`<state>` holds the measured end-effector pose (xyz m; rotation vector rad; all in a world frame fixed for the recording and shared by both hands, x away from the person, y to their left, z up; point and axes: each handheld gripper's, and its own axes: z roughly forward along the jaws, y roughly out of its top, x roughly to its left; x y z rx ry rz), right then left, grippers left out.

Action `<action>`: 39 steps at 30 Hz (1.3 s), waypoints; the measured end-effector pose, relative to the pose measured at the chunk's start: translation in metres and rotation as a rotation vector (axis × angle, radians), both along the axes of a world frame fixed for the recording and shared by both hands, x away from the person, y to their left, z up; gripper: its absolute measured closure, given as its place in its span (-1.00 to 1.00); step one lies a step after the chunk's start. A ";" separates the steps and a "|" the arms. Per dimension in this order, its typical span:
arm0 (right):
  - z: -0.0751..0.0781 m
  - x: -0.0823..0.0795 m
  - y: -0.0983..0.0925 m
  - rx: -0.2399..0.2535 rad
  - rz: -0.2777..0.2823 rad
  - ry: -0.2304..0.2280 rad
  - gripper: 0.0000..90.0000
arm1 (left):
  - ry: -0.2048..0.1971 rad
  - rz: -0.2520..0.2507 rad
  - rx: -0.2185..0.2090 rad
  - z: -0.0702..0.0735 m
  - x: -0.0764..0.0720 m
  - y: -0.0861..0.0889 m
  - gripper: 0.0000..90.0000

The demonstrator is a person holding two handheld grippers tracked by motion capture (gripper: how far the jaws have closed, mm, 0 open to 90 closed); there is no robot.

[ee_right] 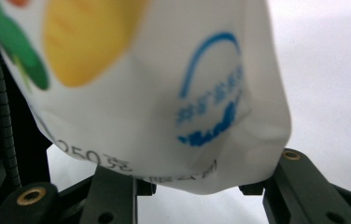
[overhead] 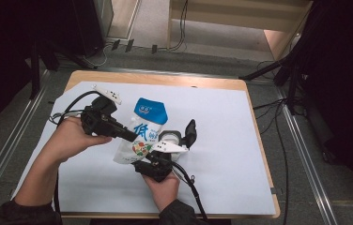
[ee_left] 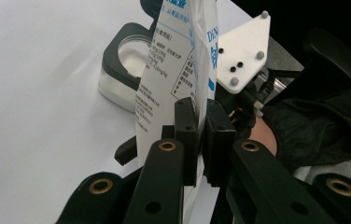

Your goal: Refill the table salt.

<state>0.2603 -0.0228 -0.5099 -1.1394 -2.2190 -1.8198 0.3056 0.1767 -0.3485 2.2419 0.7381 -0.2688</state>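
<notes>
A white-and-blue pouch [overhead: 141, 133] is held upright above the white surface [overhead: 221, 140] between two tongs. The left tongs [ee_left: 200, 140] are clamped together on its thin side edge; the right tongs [ee_right: 197, 186] are closed on its bottom corner. Just beyond the right tongs, an open jar [overhead: 170, 138] stands. The pouring step seems to be in hand; tilting is probably called for next. The pouch's opening cannot be made out.

White-and-blue pouch [overhead: 142, 133] (fruit picture) tilted above the table.
</notes>
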 end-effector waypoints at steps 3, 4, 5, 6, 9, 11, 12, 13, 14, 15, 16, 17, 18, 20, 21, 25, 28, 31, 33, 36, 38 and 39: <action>0.001 0.001 -0.002 0.000 -0.007 0.000 0.34 | -0.002 -0.006 -0.008 0.000 -0.002 0.005 0.93; 0.002 0.001 -0.003 0.003 -0.005 0.002 0.35 | 0.000 -0.013 -0.012 0.001 -0.003 0.006 0.93; 0.002 0.002 -0.003 0.006 -0.007 0.001 0.35 | -0.001 -0.014 -0.020 0.001 -0.004 0.007 0.93; 0.003 0.001 -0.004 0.006 -0.011 0.001 0.35 | -0.004 -0.020 -0.029 0.001 -0.004 0.009 0.93; 0.005 0.001 -0.004 0.014 -0.003 -0.002 0.35 | -0.028 -0.019 -0.049 0.003 -0.006 0.012 1.00; 0.007 0.001 -0.003 0.010 0.008 -0.012 0.35 | -0.040 -0.023 -0.059 0.004 -0.006 0.013 1.00; 0.008 0.001 -0.003 -0.001 0.017 -0.014 0.35 | -0.052 -0.024 -0.057 0.005 -0.007 0.014 1.00; 0.010 0.000 -0.003 -0.011 0.024 -0.017 0.35 | -0.061 -0.026 -0.063 0.006 -0.007 0.015 1.00; 0.010 0.000 -0.003 -0.014 0.029 -0.020 0.35 | -0.063 -0.020 -0.076 0.007 -0.008 0.016 1.00; 0.011 -0.001 -0.003 -0.018 0.035 -0.019 0.35 | -0.068 -0.016 -0.086 0.008 -0.008 0.018 1.00; 0.011 -0.001 -0.003 -0.021 0.037 -0.019 0.35 | -0.077 -0.007 -0.101 0.010 -0.008 0.020 1.00; 0.012 -0.002 -0.003 -0.027 0.045 -0.013 0.35 | -0.084 -0.001 -0.107 0.012 -0.009 0.022 1.00; 0.012 -0.002 -0.004 -0.032 0.051 -0.015 0.35 | -0.093 0.004 -0.116 0.013 -0.009 0.024 1.00; 0.013 -0.005 -0.005 -0.044 0.064 -0.018 0.35 | -0.128 0.025 -0.114 0.016 -0.010 0.028 1.00; 0.014 -0.006 -0.005 -0.052 0.070 -0.028 0.35 | -0.141 0.034 -0.112 0.017 -0.010 0.030 1.00; 0.018 -0.010 -0.008 -0.067 0.104 -0.041 0.35 | -0.181 0.095 -0.095 0.019 -0.009 0.040 1.00; 0.023 -0.013 -0.014 -0.092 0.124 -0.054 0.35 | -0.175 0.124 -0.092 0.014 -0.004 0.045 1.00; 0.028 -0.014 -0.024 -0.116 0.138 -0.054 0.35 | -0.151 0.160 -0.098 0.004 0.003 0.049 1.00; 0.032 -0.013 -0.031 -0.132 0.136 -0.063 0.35 | -0.145 0.179 -0.087 -0.002 0.007 0.050 1.00; 0.039 -0.010 -0.047 -0.154 0.137 -0.056 0.35 | -0.148 0.210 -0.068 -0.008 0.011 0.052 1.00; 0.042 -0.008 -0.060 -0.184 0.145 -0.062 0.35 | -0.155 0.218 -0.072 -0.010 0.013 0.054 1.00; 0.044 -0.007 -0.065 -0.194 0.147 -0.065 0.35 | -0.155 0.230 -0.078 -0.012 0.014 0.056 1.00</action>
